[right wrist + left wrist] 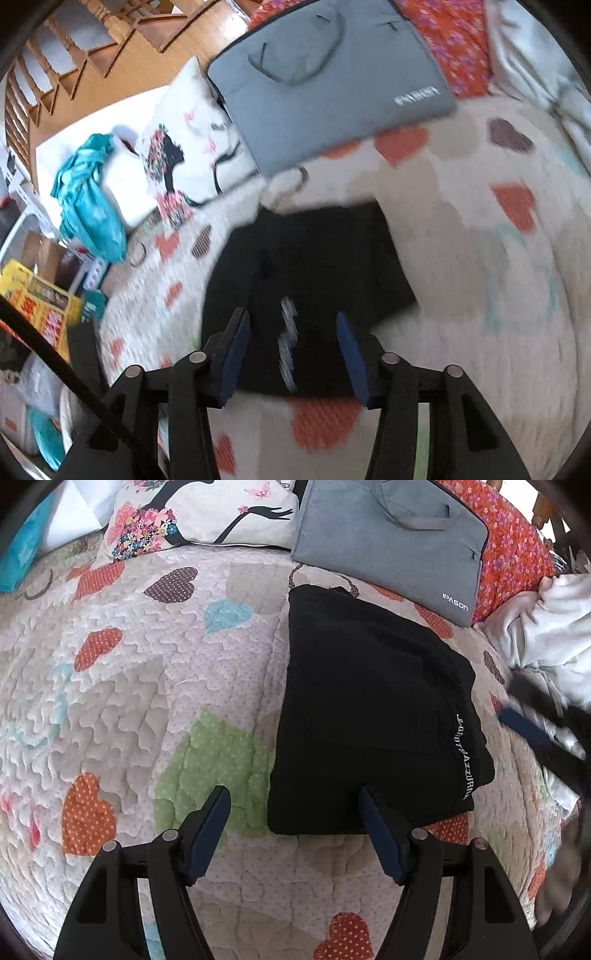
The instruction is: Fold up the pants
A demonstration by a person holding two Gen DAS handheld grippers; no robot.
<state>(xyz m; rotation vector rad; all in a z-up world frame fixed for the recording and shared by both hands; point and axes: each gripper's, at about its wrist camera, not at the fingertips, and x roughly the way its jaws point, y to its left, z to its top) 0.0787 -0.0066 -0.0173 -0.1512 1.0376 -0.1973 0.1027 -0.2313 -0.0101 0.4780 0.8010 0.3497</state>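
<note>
Heart-patterned quilted bed; folded black fabric pants lie flat, apparently finished | left tongs, right tongs gape, empty

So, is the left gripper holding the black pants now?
No, the left gripper stands open above the folded black pants, with no cloth between its pads.

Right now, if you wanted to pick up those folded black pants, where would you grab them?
Probably the pants' near edge, coming in low from the front. They lie flat on the quilt, so only an edge offers the jaws a layered lip to pinch.
</note>
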